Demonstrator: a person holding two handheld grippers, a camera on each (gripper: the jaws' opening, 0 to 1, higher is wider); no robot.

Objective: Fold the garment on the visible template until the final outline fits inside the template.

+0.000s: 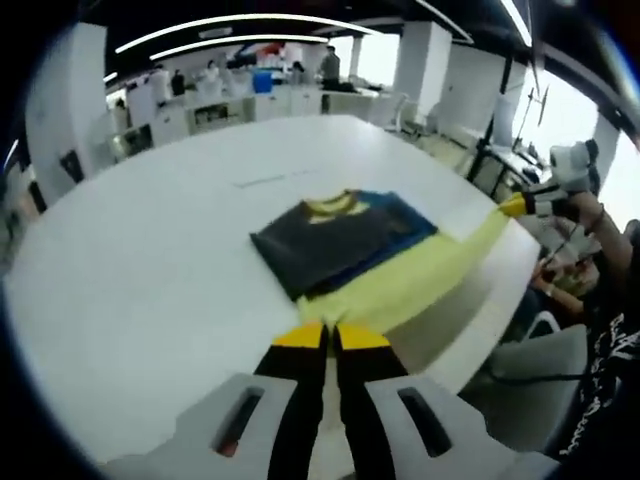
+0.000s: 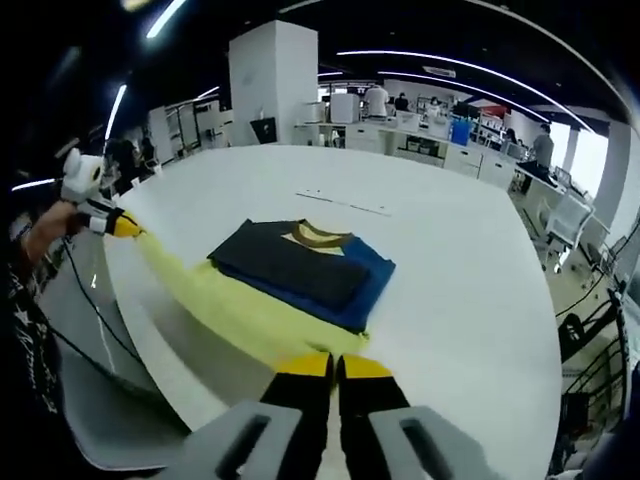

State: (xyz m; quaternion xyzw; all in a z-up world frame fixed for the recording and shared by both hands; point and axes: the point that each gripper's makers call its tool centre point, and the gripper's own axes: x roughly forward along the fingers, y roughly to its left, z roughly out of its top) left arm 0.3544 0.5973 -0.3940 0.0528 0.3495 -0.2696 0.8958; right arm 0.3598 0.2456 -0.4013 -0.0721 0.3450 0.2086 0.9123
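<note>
Lying partly folded, the garment (image 1: 345,240) shows dark and blue panels, its yellow hem clamped by both grippers.

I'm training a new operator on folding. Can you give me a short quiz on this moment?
1. True or false: the left tongs and right tongs are both shut on the garment, at its yellow edge.
2. The garment's folded top layer is: A red, B dark grey, C white.
3. Fill in: the garment lies on a ___ table.
Key: 1 true; 2 B; 3 white.
</note>
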